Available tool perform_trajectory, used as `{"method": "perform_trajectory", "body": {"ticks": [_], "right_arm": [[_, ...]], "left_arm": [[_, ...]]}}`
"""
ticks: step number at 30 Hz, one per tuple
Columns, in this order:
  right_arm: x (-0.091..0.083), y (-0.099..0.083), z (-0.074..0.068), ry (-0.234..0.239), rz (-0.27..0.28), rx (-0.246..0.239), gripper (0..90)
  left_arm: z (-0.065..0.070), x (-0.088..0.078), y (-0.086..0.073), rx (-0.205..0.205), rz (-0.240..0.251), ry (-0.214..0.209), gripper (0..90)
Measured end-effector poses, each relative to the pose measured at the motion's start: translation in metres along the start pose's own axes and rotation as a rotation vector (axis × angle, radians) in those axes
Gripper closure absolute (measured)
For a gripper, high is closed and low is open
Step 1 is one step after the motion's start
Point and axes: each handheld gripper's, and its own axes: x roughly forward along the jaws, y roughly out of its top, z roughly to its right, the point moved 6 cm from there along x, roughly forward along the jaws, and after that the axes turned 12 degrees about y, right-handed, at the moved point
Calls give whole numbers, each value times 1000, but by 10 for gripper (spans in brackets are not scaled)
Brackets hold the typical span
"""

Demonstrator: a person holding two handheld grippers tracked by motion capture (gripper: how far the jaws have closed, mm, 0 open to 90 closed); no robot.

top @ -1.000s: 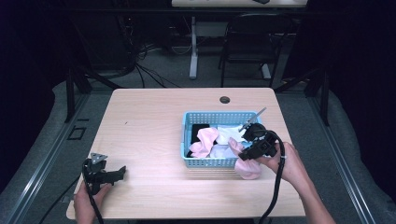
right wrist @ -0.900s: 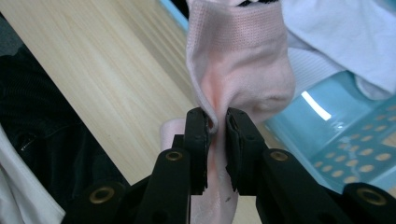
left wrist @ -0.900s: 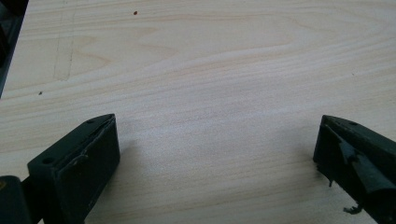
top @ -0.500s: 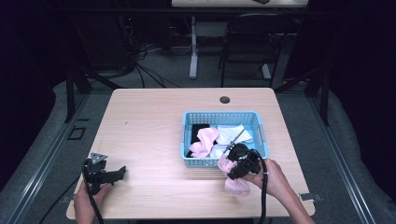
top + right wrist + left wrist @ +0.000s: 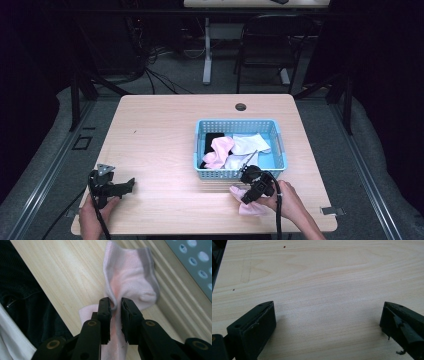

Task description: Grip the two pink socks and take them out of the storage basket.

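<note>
the right claw [image 5: 115, 305] pinches a pale pink knit sock [image 5: 130, 282] lying on the light wooden surface [image 5: 165, 135] near its front edge, just in front of the blue perforated plastic basket [image 5: 278, 141]. the left claw [image 5: 327, 322] hovers spread wide by the front left corner.

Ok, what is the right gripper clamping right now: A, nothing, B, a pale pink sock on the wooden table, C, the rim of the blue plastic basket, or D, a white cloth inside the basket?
B: the right gripper pinches the pale pink sock, lying on the wooden table.
</note>
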Motion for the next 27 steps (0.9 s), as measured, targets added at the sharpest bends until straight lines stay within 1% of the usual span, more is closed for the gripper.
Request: {"method": "perform_trajectory", "body": {"ticks": [2, 3, 4, 5, 6, 7, 10, 11, 12, 13, 14, 15, 16, 17, 19, 20, 21, 22, 24, 25, 27], "right_arm": [[4, -1, 2, -1, -3, 2, 722], [5, -1, 2, 7, -1, 4, 677], [5, -1, 2, 7, -1, 4, 677], [6, -1, 3, 10, -8, 1, 622], [6, -1, 2, 9, -7, 0, 538], [5, -1, 2, 2, -4, -4, 478], [-2, 1, -1, 10, 24, -15, 366], [-6, 1, -2, 7, 25, -22, 326], [-12, 2, -4, -2, 38, -28, 293], [-20, 5, -6, -7, 62, -33, 234], [-20, 5, -6, -7, 62, -33, 234], [-23, 5, -7, -5, 71, -32, 205], [-28, 7, -8, -17, 75, -32, 157], [-35, 9, -10, -31, 84, -34, 134], [-42, 11, -12, -41, 96, -36, 93], [-42, 11, -12, -41, 96, -36, 93], [-46, 12, -12, -56, 87, -41, 76], [-48, 14, -14, -54, 110, -33, 72], [-56, 17, -15, -67, 97, -47, 50], [-63, 19, -16, -79, 91, -51, 26], [-66, 20, -17, -81, 97, -52, 16]], "left_arm": [[0, 0, 0, 0, 0, 0, 5], [0, 0, 0, 0, 0, 0, 5], [0, 0, 0, 0, 0, 0, 5], [0, 0, 0, 1, -1, 0, 5], [0, 0, 0, 1, -1, 0, 5], [0, 0, 0, 0, 0, 0, 5], [0, 0, 0, 0, 0, 0, 5], [0, 0, 0, 0, 0, 0, 5], [0, 0, 0, 0, 0, 0, 5], [0, 0, 0, 0, 0, 0, 5], [0, 0, 0, 0, 0, 0, 5], [0, 0, 0, 0, 0, 0, 5], [0, 0, 0, 0, 0, 0, 5], [0, 0, 0, 0, 0, 0, 5], [0, 0, 0, 1, -1, 0, 5], [0, 0, 0, 1, -1, 0, 5], [0, 0, 0, 0, 0, 0, 5], [0, 0, 0, 0, 0, 0, 5], [0, 0, 0, 0, 0, 0, 5], [0, 0, 0, 0, 0, 0, 5], [0, 0, 0, 1, -1, 0, 5]]}}
